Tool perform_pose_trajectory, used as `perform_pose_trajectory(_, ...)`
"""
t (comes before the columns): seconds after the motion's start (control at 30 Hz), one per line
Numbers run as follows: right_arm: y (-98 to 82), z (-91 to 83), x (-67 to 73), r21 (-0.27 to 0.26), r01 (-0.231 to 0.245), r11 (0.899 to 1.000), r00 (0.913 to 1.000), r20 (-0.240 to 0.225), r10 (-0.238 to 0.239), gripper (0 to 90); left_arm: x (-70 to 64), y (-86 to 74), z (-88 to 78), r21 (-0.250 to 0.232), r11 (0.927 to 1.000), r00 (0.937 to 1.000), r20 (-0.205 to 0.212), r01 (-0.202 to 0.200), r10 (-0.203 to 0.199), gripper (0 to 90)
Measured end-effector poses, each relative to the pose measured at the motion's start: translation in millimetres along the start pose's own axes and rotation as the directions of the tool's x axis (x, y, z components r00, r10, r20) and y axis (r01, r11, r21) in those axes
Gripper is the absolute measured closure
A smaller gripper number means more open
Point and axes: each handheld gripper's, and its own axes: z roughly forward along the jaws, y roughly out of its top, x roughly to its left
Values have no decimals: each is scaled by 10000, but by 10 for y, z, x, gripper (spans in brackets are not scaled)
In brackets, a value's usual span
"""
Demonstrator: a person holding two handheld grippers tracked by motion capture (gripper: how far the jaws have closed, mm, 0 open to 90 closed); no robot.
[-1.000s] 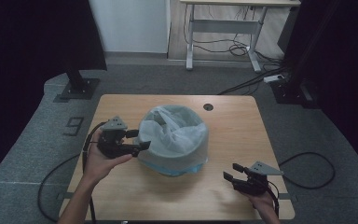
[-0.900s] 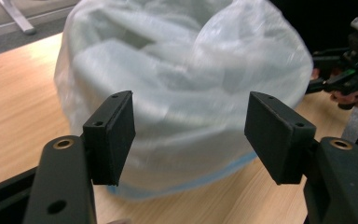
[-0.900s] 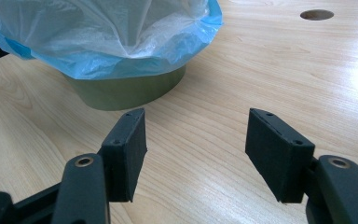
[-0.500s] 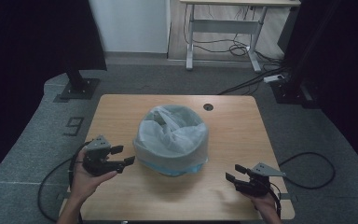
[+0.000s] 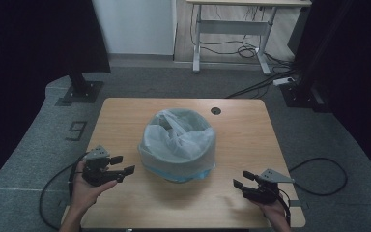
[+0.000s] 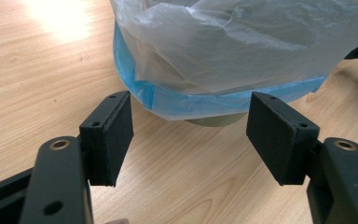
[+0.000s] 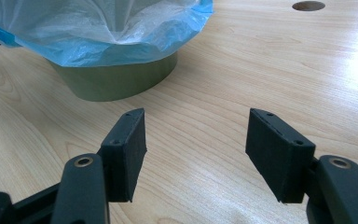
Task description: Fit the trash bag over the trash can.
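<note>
Bin (image 5: 178, 166), a round olive-green one lined with a translucent plastic bag (image 5: 178, 140) whose blue-edged rim folds down over its wall, stands upright near the middle of the wooden table (image 5: 125, 121), a little toward the person's side. Just to its left the left gripper (image 5: 120, 164) sits low over the table with its jaws spread apart and nothing between them, pointing at the bin's wall without touching it. Well apart on the other side, near the table's front right corner, the right gripper (image 5: 241, 180) rests with jaws likewise released and empty, aimed back toward the bin.
</note>
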Motion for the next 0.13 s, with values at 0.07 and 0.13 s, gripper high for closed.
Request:
perform_pose_trajectory(0.07, 1, -2, -4, -6, -13, 10000, 10000, 0, 13, 370, -1, 0, 5, 8, 10000, 10000, 65, 6, -6, 316)
perform_pose_trajectory(0.13, 1, -1, -9, 12, -28, 10000, 10000, 13, 28, 369, -2, -1, 14, 49, 10000, 10000, 40, -18, 18, 316)
